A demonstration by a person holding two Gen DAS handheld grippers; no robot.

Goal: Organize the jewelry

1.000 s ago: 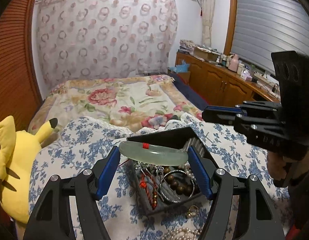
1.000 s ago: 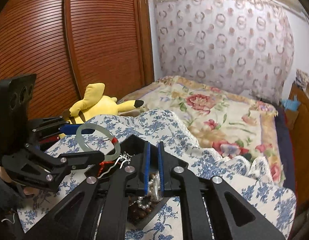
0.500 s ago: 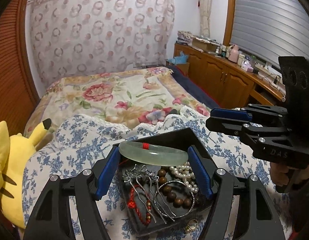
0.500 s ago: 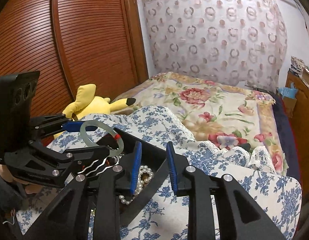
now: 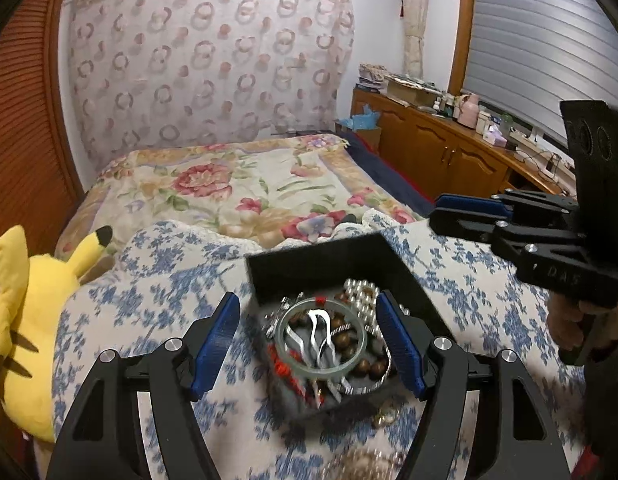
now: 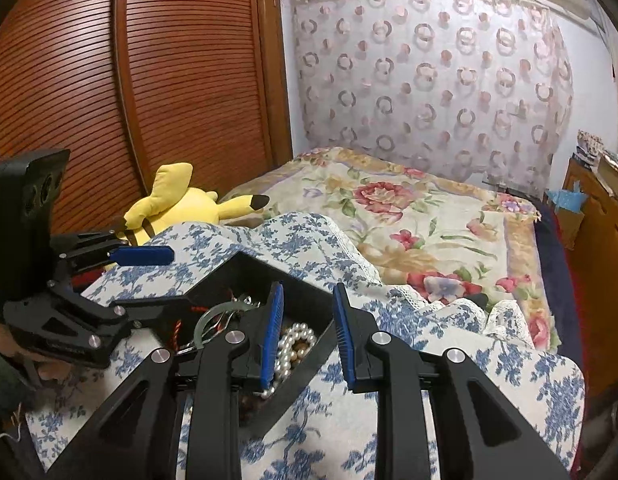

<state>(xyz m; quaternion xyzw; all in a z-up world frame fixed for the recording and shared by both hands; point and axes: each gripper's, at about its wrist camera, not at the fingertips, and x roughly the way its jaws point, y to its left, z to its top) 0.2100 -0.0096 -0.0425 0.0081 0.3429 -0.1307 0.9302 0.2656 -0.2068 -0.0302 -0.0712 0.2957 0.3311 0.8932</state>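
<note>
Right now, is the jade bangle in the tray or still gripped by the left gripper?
In the tray. The jade bangle lies flat on the other jewelry in the black tray; left gripper pads stand clear.

raised letters "d a s" stand on the black body of the right gripper (image 5: 469, 210), near its lower edge, seen in the left wrist view. the last letter is faint and may be an "s" or a "5". no other text is readable in either view.
</note>
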